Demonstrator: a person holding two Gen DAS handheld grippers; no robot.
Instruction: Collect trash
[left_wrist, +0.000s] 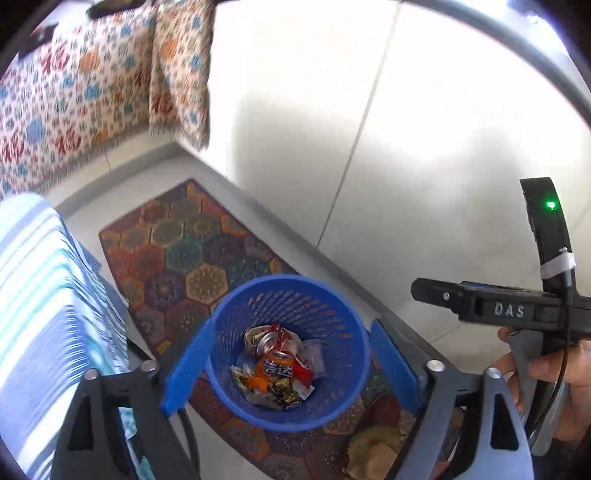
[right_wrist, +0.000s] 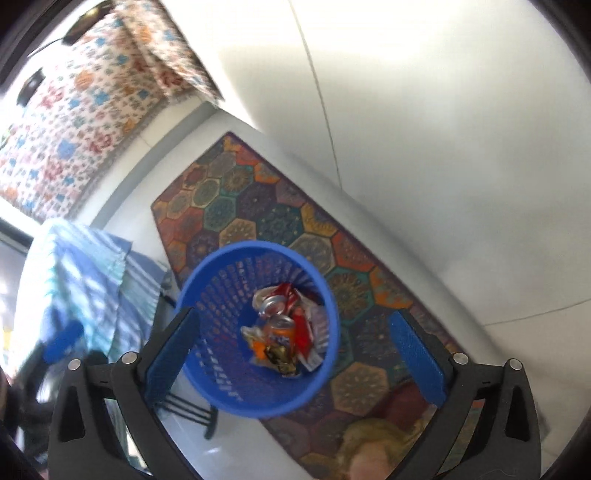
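Observation:
A blue mesh trash basket (left_wrist: 332, 295) stands on a patterned rug below both grippers; it also shows in the right wrist view (right_wrist: 221, 280). Inside lie a crushed orange soda can (left_wrist: 279, 367), a crushed red can (left_wrist: 271, 338) and foil wrappers (left_wrist: 286, 395). The same orange can (right_wrist: 282, 332) and red can (right_wrist: 277, 295) show in the right wrist view. My left gripper (left_wrist: 291, 365) is open and empty above the basket. My right gripper (right_wrist: 295, 350) is open and empty above it too, and its body (left_wrist: 491, 310) shows at the right of the left wrist view.
A hexagon-patterned rug (left_wrist: 173, 236) lies on a pale tiled floor (left_wrist: 424, 129). A floral-covered sofa (left_wrist: 74, 92) is at the upper left. A blue-striped cloth (left_wrist: 40, 295) drapes over furniture at the left. A yellowish object (left_wrist: 373, 446) lies on the rug near the bottom edge.

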